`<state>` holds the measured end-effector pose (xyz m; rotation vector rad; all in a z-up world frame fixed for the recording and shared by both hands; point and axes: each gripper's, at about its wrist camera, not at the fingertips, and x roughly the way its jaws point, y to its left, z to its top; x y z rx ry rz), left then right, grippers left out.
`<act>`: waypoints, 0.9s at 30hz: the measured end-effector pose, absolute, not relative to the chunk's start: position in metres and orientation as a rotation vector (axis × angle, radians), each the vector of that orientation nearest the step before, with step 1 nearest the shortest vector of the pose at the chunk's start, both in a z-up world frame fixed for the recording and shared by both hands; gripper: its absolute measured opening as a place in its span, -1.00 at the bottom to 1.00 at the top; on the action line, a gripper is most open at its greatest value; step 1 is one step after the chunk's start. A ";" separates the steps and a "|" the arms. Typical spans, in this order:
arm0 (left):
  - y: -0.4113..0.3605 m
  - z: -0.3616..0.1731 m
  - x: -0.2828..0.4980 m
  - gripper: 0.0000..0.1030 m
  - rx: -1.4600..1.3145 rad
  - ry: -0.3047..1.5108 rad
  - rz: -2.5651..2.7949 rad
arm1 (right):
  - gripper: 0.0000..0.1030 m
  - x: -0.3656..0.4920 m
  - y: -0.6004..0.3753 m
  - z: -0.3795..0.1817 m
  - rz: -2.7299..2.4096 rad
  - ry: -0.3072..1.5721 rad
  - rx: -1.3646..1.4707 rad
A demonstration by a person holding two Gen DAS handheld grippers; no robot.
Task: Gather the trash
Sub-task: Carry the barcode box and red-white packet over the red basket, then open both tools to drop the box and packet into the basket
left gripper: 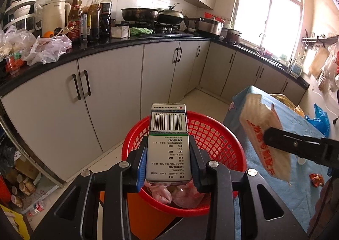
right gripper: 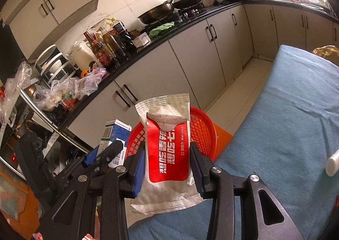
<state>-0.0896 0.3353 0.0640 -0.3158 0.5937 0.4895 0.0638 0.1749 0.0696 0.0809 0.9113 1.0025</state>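
A round red plastic mesh basket (left gripper: 214, 134) stands beside the blue-covered table (right gripper: 296, 100). The right gripper (right gripper: 167, 168) pinches a soft, slippery red-and-white wet-wipe pack (right gripper: 167, 151) mid-body near it. The left gripper (left gripper: 168, 163) clamps a light, stiff white cardboard box (left gripper: 168, 142) by its sides above the rim.

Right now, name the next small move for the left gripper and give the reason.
Probably open the left gripper: its box hangs over the red basket, which already holds pink bags, so it should drop in. The right gripper grips the wet wipe pack beside the rim.
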 end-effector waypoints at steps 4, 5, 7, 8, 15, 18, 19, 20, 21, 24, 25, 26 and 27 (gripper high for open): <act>0.336 0.059 -0.084 -0.35 -0.310 0.611 0.488 | -0.18 0.071 0.183 0.066 0.994 0.923 0.086; 0.337 0.058 -0.083 -0.35 -0.309 0.614 0.489 | -0.18 0.072 0.185 0.066 0.993 0.926 0.086; 0.337 0.057 -0.081 -0.35 -0.307 0.621 0.491 | -0.18 0.074 0.186 0.064 0.992 0.932 0.083; 0.338 0.056 -0.080 -0.35 -0.307 0.624 0.491 | -0.18 0.075 0.188 0.064 0.991 0.934 0.082; 0.339 0.051 -0.072 -0.35 -0.300 0.652 0.495 | -0.17 0.080 0.196 0.058 0.983 0.951 0.088; 0.340 0.049 -0.070 -0.35 -0.297 0.658 0.494 | -0.17 0.081 0.197 0.057 0.983 0.955 0.089; 0.340 0.048 -0.069 -0.35 -0.296 0.662 0.494 | -0.17 0.082 0.197 0.057 0.982 0.955 0.088; 0.340 0.048 -0.068 -0.35 -0.295 0.665 0.494 | -0.17 0.082 0.197 0.057 0.980 0.956 0.088; 0.340 0.047 -0.067 -0.35 -0.294 0.667 0.494 | -0.17 0.082 0.198 0.056 0.979 0.959 0.089; 0.341 0.046 -0.065 -0.35 -0.294 0.672 0.495 | -0.16 0.084 0.200 0.055 0.979 0.963 0.092; 0.342 0.045 -0.064 -0.35 -0.295 0.673 0.496 | -0.16 0.085 0.200 0.055 0.979 0.965 0.092; 0.342 0.045 -0.064 -0.35 -0.295 0.675 0.497 | -0.16 0.085 0.200 0.054 0.980 0.966 0.091; 0.343 0.044 -0.064 -0.35 -0.296 0.677 0.498 | -0.16 0.085 0.201 0.054 0.981 0.968 0.090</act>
